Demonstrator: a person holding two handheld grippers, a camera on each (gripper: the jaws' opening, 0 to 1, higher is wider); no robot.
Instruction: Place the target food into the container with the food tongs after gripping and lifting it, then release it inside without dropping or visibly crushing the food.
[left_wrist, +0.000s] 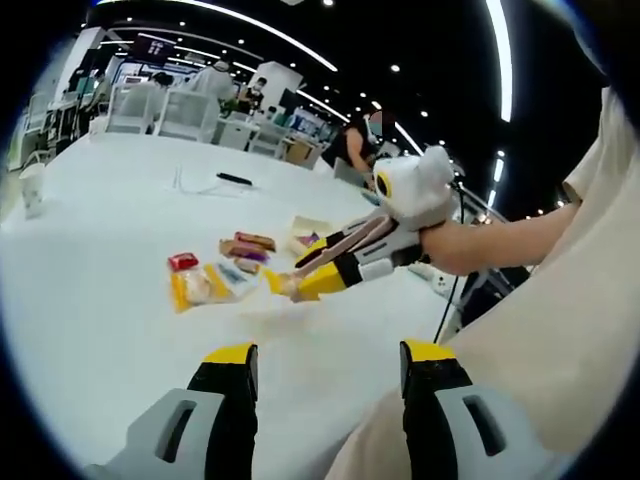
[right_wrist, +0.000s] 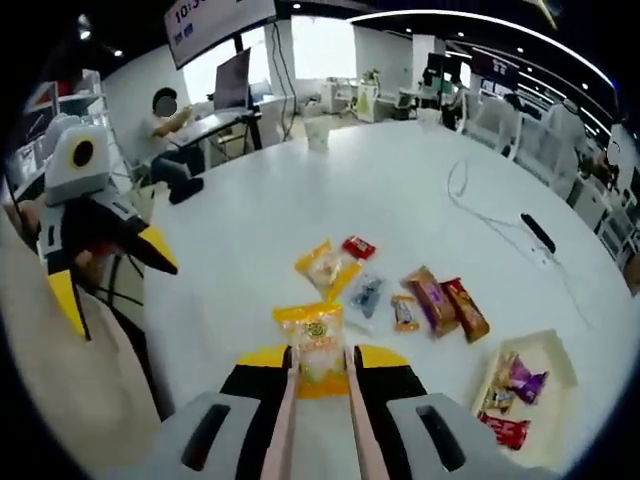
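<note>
— Item one? 
— Yellow snack packet (right_wrist: 315, 342) on the white worktop (right_wrist: 400, 190), nearest of the loose packets, well short of the tray (right_wrist: 545, 365). Tongs (right_wrist: 318, 420) pinch it, squeezed by the right gripper (right_wrist: 320, 375), ready to lift.
— Left gripper (left_wrist: 330, 365)? 
— Fingers spread, idle. The packet's print is unreadable.

We've got the right gripper (right_wrist: 320, 372) with its jaws closed on the pink tongs (right_wrist: 318, 420), whose tips pinch a yellow snack packet (right_wrist: 314, 338). Beyond that packet, more wrapped snacks (right_wrist: 405, 295) lie scattered on the white bench (right_wrist: 400, 190); right of it sits the tray (right_wrist: 545, 365) with some wrappers inside.
</note>
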